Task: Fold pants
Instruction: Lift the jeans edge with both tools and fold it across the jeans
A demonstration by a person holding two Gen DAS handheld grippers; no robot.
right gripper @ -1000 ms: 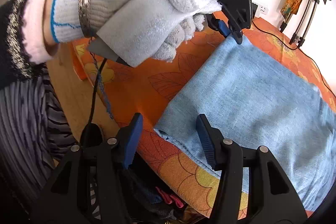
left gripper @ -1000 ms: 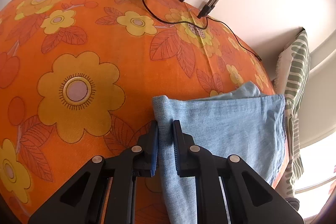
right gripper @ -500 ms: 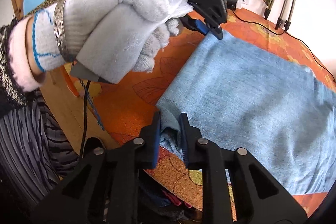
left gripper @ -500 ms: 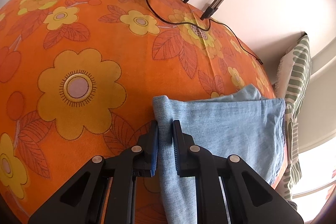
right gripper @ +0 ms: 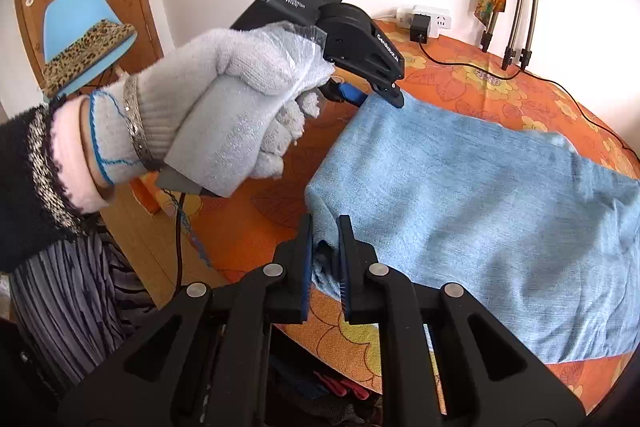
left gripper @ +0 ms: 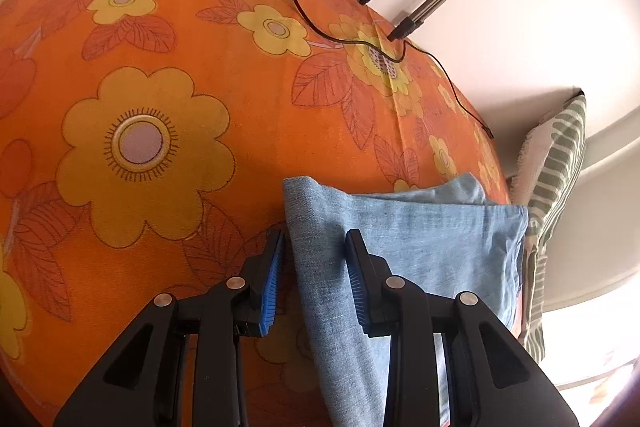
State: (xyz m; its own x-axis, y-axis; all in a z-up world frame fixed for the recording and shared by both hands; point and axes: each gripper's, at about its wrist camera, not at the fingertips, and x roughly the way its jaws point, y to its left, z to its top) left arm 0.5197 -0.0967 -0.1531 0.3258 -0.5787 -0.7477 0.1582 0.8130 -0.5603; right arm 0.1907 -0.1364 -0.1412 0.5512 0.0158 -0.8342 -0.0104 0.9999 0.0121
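A: So, status on the grippers?
B: R gripper [right gripper: 324, 259] pinching near corner of folded denim pants [right gripper: 480, 211]; L gripper [left gripper: 314, 275] jaws just opened, far corner betw them, pads clear.
A: Layout?
B: Pants on the floral tablecloth [left gripper: 160, 67], long axis running away to the R; charger cable [left gripper: 360, 43] lies beyond, clear.
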